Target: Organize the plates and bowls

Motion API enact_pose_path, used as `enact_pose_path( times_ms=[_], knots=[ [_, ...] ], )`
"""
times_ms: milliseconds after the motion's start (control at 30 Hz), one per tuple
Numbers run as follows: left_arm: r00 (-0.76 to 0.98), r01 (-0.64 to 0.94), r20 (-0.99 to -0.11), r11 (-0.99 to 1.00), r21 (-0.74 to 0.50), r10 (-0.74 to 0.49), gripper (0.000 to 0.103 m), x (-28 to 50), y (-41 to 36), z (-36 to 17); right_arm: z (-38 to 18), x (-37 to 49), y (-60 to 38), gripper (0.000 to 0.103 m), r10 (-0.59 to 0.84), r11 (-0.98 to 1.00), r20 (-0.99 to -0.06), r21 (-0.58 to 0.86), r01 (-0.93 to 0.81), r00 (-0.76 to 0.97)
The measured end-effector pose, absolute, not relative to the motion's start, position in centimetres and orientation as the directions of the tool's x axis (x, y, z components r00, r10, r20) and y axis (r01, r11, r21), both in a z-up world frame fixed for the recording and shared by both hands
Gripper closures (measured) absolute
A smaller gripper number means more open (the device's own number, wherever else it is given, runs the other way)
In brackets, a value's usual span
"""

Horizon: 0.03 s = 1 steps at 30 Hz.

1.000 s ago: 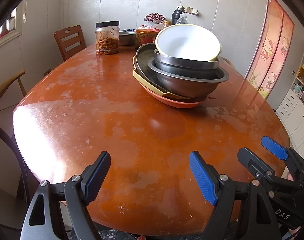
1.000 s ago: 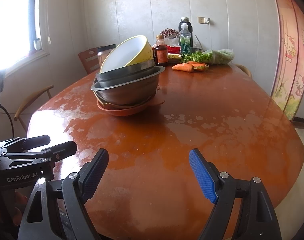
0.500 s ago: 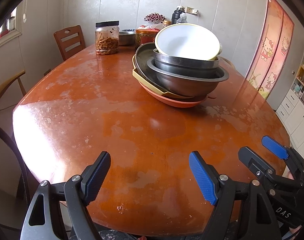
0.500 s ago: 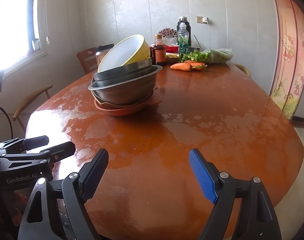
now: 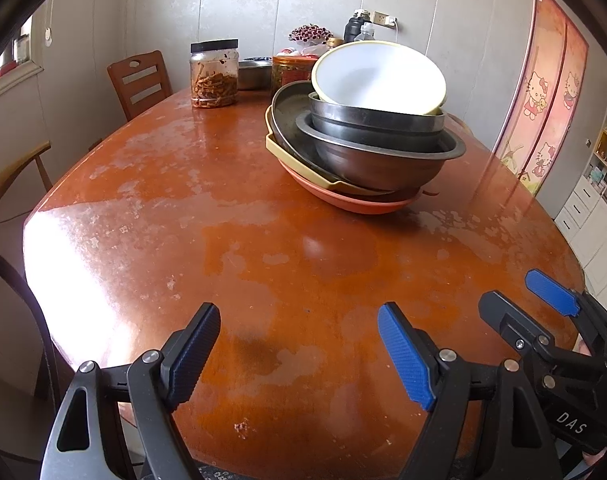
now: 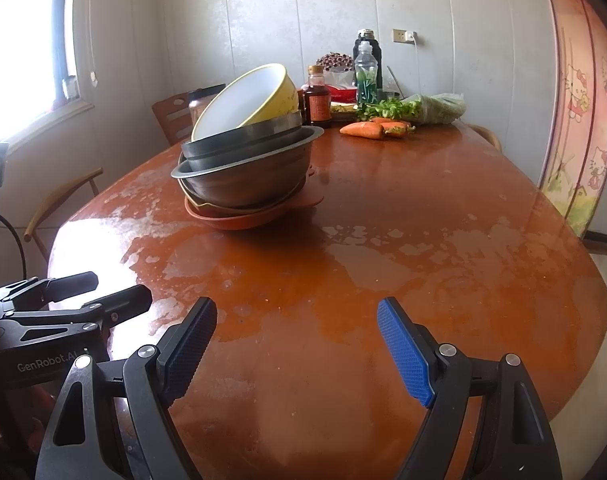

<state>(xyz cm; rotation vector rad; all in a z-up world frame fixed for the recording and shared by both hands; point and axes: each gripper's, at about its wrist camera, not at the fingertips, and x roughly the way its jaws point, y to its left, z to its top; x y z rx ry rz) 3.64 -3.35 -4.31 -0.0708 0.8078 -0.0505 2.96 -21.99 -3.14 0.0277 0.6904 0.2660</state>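
Left wrist view: the stack of bowls and plates [image 5: 367,140] stands ahead and right of the left tool [image 5: 299,344], well apart on the bench [image 5: 183,220]; jaws opening, empty. Right tool [image 6: 297,344] open, empty; stack ahead-left.

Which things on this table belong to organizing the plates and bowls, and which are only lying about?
For the job:
- yellow bowl, tilted on top
- steel bowls, nested
- dark pan
- yellow tray
- orange plate at the bottom

Lying about:
- jar
- carrots
- greens
- sauce bottle
- drink bottle
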Motion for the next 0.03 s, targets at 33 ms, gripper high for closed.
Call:
enact_pose_path(
  times_ms=[33],
  knots=[
    [0.693,0.019,-0.717,0.997,-0.08,-0.07,0.021,3.69,-3.36,-4.33,-3.24,3.1,-22.02,0.019,0.251,0.966,-0.628,0.115,-0.231,0.737]
  ],
)
